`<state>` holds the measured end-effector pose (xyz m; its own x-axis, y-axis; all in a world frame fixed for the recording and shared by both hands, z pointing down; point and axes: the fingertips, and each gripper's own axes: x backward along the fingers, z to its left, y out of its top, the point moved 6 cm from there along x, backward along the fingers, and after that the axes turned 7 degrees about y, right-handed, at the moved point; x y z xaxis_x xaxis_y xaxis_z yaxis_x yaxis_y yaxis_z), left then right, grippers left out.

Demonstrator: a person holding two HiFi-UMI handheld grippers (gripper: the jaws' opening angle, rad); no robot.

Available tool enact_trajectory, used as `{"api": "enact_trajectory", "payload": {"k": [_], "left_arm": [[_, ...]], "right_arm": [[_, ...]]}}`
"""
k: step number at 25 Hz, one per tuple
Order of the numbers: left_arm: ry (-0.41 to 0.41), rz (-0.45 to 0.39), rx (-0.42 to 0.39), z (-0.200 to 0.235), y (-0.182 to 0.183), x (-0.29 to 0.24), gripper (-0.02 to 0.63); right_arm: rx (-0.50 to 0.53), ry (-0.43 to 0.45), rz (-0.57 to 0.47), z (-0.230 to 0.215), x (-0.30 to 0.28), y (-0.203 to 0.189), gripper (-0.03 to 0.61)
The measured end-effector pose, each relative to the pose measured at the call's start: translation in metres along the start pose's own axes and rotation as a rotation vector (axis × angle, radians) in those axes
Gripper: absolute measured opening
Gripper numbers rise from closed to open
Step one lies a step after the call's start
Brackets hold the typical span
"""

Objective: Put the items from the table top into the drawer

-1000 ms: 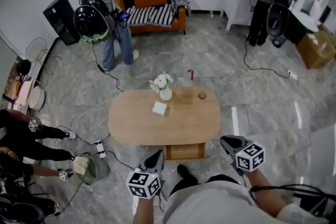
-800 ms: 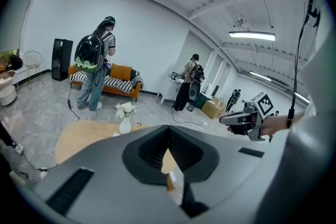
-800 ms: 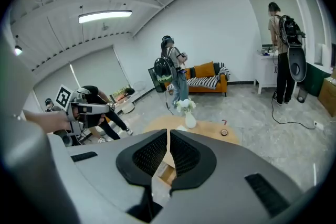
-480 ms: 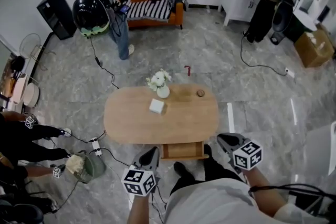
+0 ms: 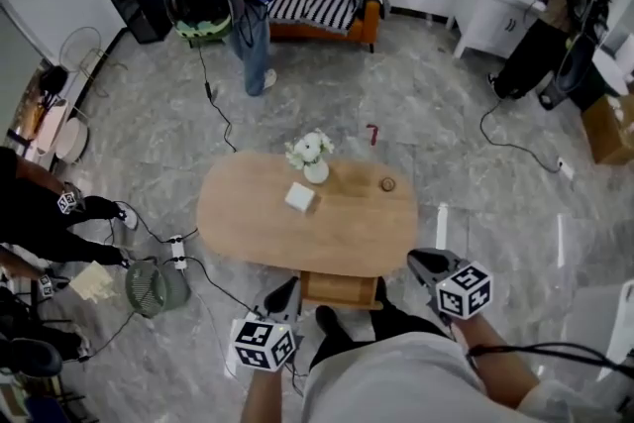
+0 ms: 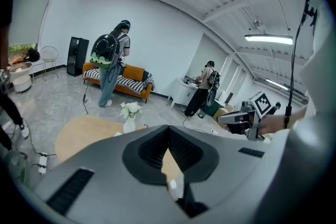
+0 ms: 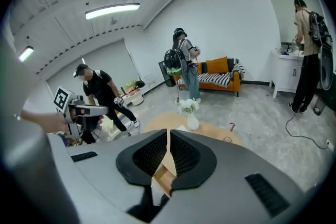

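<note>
- Claws first: left claw and right claw are both pinched closed on nothing, hanging just short of the desk's near edge.
- White box, flower vase and small round item sit towards the far side.
- Box lies just beside the vase, so a careless reach could topple the flowers.
- Drawer looks barely out, so a dropped item might miss it.

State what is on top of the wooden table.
On the table stand a vase of white flowers, a small white box and a small round thing, too small to identify. Only the patches beneath them are covered.
</note>
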<state>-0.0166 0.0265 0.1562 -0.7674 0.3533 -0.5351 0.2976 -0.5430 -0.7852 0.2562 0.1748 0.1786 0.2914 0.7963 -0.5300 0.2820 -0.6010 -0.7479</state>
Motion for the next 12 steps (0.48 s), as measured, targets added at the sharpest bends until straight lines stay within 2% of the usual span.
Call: {"api": "enact_trajectory", "payload": {"k": [5,9,12], "left_arm": [[0.043,-0.004,0.036,-0.003,-0.023,-0.016,0.002],[0.074,0.011,0.054,-0.018,-0.011,-0.038,0.002],[0.094,0.021,0.064,-0.021,-0.013,-0.053,0.002]], "right_arm": [[0.032,0.038,0.044,-0.027,-0.019,-0.011,0.041],[0.028,0.066,0.086,-0.061,-0.021,0.006,0.041],[0.028,0.079,0.128,-0.08,-0.028,0.004,0.041]]}}
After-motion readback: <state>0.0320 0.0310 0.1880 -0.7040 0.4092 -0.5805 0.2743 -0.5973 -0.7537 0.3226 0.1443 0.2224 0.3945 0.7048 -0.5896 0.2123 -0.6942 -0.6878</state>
